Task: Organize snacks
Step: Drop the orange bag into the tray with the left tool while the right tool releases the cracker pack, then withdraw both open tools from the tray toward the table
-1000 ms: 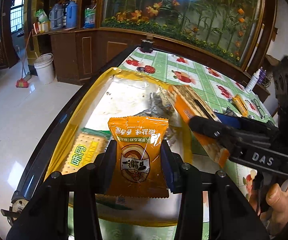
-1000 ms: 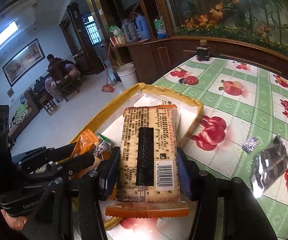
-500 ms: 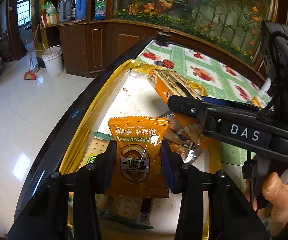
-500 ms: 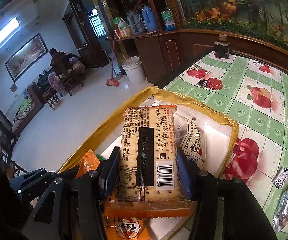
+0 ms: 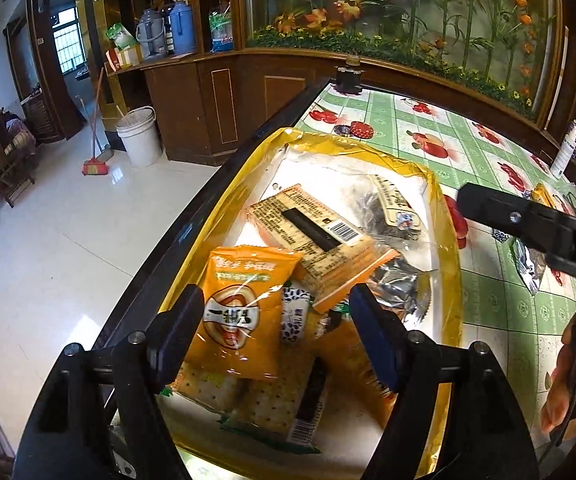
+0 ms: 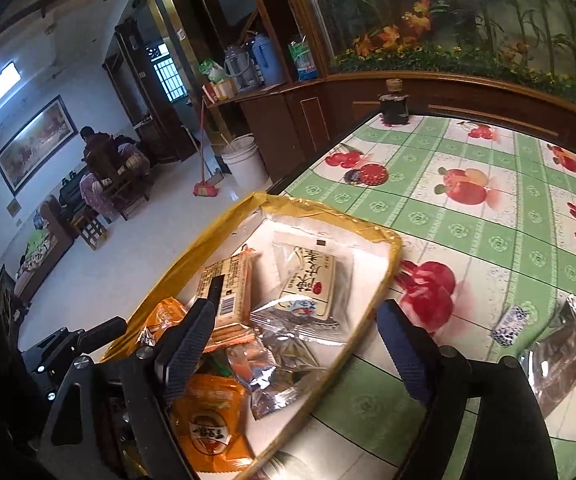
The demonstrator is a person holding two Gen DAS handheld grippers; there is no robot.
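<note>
Left tongs [image 5: 274, 312] are being opened over the yellow-rimmed white tray [image 5: 446, 240]; the orange foil snack packet [image 5: 244, 304] is lying between the jaws, apparently released, leaning on the pile. Right tongs [image 6: 296, 344] are being opened too, with nothing gripped; the tan barcode-labelled cracker pack [image 6: 230, 290] is resting in the tray just beyond. Risk being judged: the orange packet, propped loosely, could be dragged out by a retreating finger. Silver foil packets [image 6: 560, 354] are being left on the green fruit-print desk [image 6: 488, 208].
</note>
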